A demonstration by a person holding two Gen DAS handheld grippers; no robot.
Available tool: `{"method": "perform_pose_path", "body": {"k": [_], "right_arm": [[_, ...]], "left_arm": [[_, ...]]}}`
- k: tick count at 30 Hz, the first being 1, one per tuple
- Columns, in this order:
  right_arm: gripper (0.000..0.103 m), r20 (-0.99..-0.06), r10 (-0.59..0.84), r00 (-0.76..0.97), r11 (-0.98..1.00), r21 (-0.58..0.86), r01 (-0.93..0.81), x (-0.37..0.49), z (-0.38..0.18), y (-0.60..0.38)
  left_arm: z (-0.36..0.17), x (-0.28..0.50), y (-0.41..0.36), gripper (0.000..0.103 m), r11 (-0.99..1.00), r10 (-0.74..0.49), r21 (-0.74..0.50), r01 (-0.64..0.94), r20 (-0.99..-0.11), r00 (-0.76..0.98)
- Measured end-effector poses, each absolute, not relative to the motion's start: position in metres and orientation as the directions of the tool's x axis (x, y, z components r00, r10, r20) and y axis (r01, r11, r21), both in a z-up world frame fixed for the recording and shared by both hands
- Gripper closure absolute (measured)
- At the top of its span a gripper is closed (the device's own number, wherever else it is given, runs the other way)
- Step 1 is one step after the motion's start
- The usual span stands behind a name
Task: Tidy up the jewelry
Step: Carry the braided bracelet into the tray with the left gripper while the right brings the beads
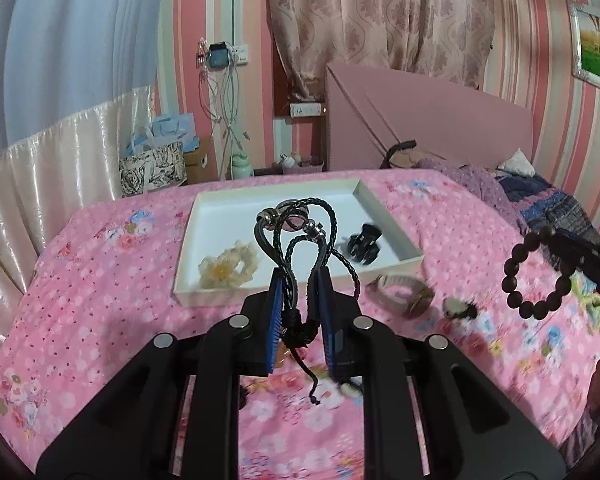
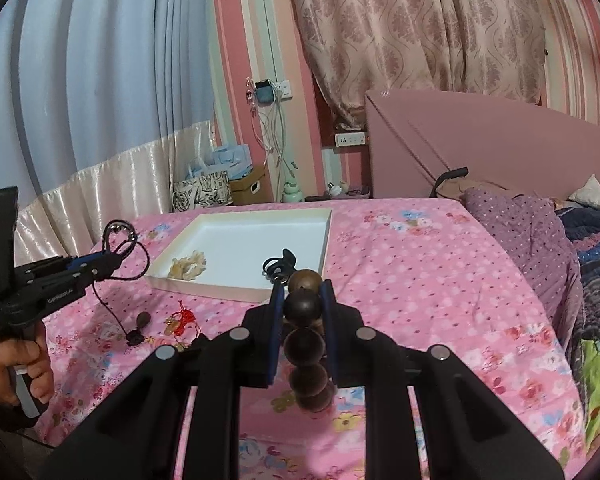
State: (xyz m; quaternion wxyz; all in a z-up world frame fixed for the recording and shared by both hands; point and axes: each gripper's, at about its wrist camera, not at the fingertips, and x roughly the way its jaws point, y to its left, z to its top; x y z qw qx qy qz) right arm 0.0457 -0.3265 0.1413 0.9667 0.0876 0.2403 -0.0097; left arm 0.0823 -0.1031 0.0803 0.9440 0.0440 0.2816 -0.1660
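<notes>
Two grippers, left gripper (image 1: 298,276) clamping braided bracelet (image 1: 296,224); right gripper (image 2: 302,296) clamping bead bracelet (image 2: 305,344)

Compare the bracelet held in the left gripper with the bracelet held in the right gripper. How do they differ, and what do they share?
The black braided cord bracelet is thin plaited cord with metal rings, while the wooden bead bracelet is a ring of round dark brown beads. The cord bracelet flops in loose loops with a tail dangling; the bead bracelet keeps a tidy circle. Shared: each is pinched in a gripper, left gripper and right gripper, above the bed and outside the white tray.
</notes>
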Motion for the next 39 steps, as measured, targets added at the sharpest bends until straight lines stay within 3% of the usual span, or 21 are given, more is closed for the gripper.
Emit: {"method": "perform_pose_path", "body": {"k": [16,28,39], "right_arm": [[0.084,-0.470,0.017,0.883,0.990,0.129,0.050,0.055,0.158,-0.328],[0.084,-0.479,0.013,0.878,0.985,0.159,0.073,0.108,0.158,-0.328],[0.084,-0.510,0.045,0.859,0.984,0.172,0.050,0.178,0.156,-0.307]], "left_arm": [[0.074,0.101,-0.125,0.088,0.925,-0.337,-0.052,0.375,-0.565,0.753],[0.069,0.147,-0.104,0.087,0.934,-0.295,-0.005,0.358,-0.578,0.761],[0.068,0.200,-0.101,0.087,0.932,-0.326,-0.065,0.356,-0.578,0.748]]}}
